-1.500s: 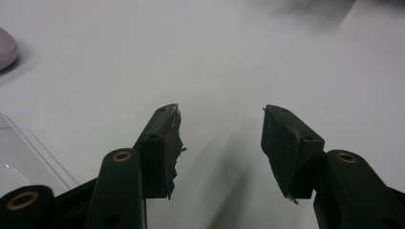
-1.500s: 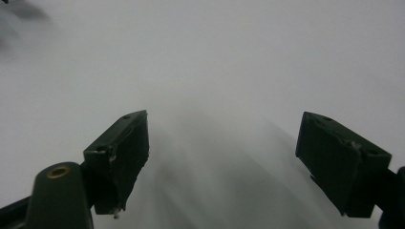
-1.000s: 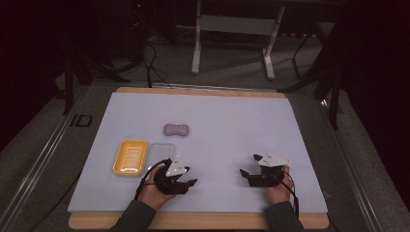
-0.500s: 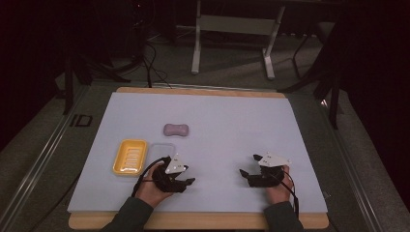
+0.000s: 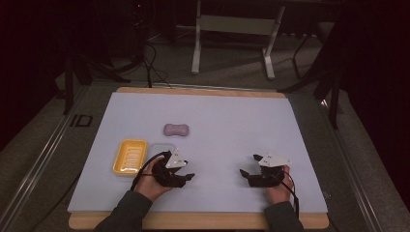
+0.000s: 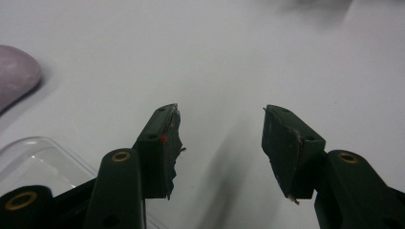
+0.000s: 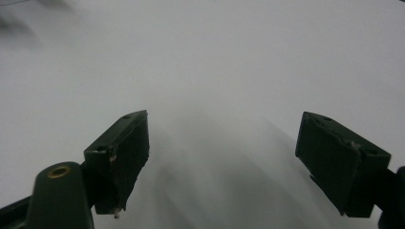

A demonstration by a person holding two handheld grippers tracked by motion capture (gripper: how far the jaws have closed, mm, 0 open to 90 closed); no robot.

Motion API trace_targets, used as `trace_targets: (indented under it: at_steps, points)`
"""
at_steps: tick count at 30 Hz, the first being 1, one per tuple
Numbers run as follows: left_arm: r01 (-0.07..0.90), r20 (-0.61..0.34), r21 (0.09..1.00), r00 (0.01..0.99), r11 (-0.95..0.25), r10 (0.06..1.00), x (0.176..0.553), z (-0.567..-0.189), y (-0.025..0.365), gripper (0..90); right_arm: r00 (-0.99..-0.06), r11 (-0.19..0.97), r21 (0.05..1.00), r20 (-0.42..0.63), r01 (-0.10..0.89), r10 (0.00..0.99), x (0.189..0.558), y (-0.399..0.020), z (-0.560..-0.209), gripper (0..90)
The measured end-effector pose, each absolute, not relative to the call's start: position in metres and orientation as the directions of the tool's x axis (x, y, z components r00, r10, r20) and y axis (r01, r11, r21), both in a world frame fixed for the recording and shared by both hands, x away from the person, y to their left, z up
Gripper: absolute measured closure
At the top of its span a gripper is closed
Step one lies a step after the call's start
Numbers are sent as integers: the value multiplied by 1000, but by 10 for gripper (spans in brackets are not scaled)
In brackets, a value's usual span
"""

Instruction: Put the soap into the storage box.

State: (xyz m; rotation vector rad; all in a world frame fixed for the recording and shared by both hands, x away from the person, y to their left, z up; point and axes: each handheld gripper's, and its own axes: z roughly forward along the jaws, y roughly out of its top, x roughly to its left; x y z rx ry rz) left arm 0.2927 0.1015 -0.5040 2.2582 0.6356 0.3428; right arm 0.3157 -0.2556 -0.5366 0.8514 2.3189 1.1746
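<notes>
A purple soap bar [image 5: 176, 129] lies on the white mat, and in the left gripper view its end [image 6: 14, 74] shows at far left. A yellow ridged dish [image 5: 129, 156] sits left of a clear plastic tray [image 5: 162, 147], whose corner [image 6: 43, 162] shows beside the left jaw. My left gripper [image 5: 187, 177] [image 6: 219, 126] rests on the mat just right of the tray. It is open with nothing between its jaws, which have just been opening a little. My right gripper [image 5: 243, 173] [image 7: 224, 138] rests on the mat to the right, jaws wide and open over bare mat.
The white mat [image 5: 232, 121] covers a wooden table [image 5: 203, 91] with a bare strip along the near edge. Behind the table stand a grey metal frame [image 5: 232, 29] and dark stands, with cables on the floor.
My left gripper has shifted slightly near the clear tray. The right gripper has stayed put.
</notes>
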Motion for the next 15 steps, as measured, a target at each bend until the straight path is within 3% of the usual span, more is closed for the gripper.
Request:
trace_targets:
  at_steps: [15]
  points:
    - [324, 72, 724, 842, -609, 534, 314, -493, 111, 461, -733, 461, 821, -79, 336, 676, 316, -256, -537, 183]
